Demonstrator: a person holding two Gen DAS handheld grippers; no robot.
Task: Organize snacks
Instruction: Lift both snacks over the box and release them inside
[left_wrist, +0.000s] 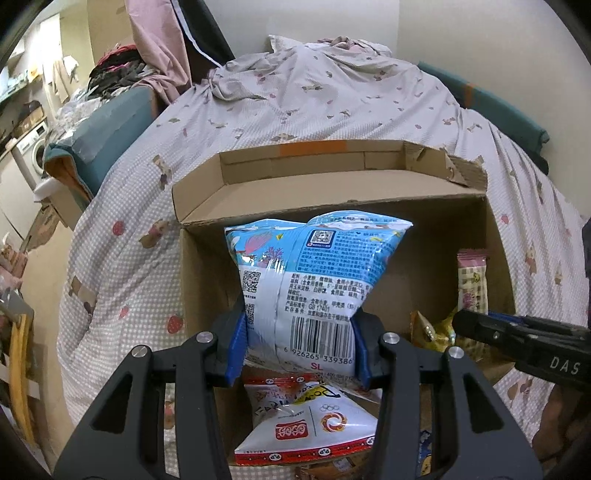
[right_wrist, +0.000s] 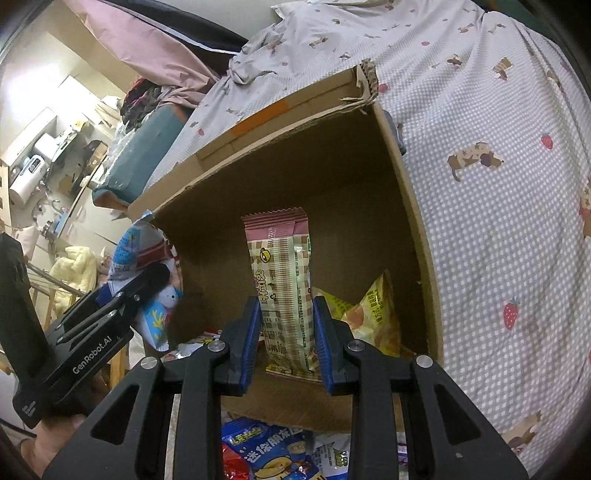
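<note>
My left gripper (left_wrist: 299, 347) is shut on a blue and white snack bag (left_wrist: 314, 273), held upright over the left part of an open cardboard box (left_wrist: 369, 218). My right gripper (right_wrist: 286, 339) is shut on a slim pink and cream checked snack pack (right_wrist: 284, 280), standing upright inside the same box (right_wrist: 332, 177). That pack (left_wrist: 472, 291) and the right gripper (left_wrist: 517, 336) show at the right of the left wrist view. The left gripper (right_wrist: 122, 302) with its blue bag (right_wrist: 147, 258) appears at the left of the right wrist view. A yellow snack bag (right_wrist: 369, 314) lies in the box's right corner.
The box sits on a bed with a checked, strawberry-print cover (right_wrist: 498, 221). A red and white snack bag (left_wrist: 306, 432) lies below my left gripper. More loose snack packs (right_wrist: 269, 450) lie in front of the box. A teal cushion (left_wrist: 107, 129) and a cluttered room lie to the left.
</note>
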